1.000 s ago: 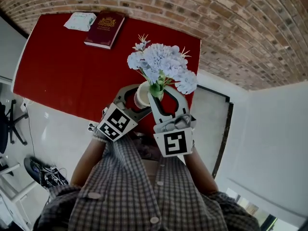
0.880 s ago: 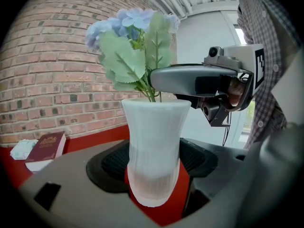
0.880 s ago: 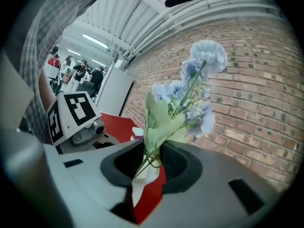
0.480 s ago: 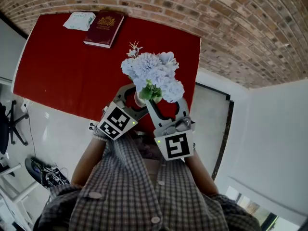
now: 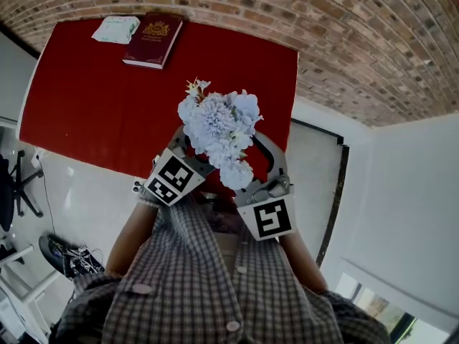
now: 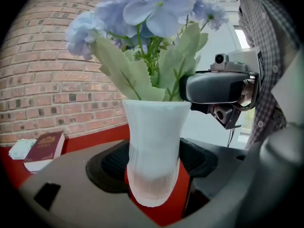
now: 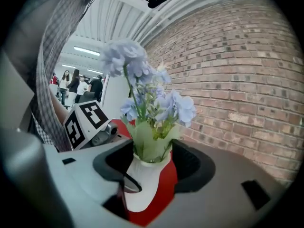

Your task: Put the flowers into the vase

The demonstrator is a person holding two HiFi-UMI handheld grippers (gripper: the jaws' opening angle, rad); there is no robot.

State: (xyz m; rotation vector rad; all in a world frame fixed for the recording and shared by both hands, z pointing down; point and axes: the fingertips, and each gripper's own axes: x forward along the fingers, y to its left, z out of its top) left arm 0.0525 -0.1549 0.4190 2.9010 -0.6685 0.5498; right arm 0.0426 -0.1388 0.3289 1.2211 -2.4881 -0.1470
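Now left gripper point(image 6: 153, 171) pinches one vase point(image 6: 154, 137); right gripper point(image 7: 153, 167) just spreading round one bouquet point(image 5: 215, 127).

— In the head view, can you see the vase?
— No, the flowers point(image 5: 219, 131) cover it entirely. The left gripper view shows the vase point(image 6: 154, 151) but cuts the topmost blooms off at its upper edge.
— And the book point(image 5: 152, 31)?
— Its cover print is too small to read. The white packet point(image 5: 115, 29) beside it is possibly tissues. The people point(image 7: 76, 85) far back in the right gripper view are tiny blurs.
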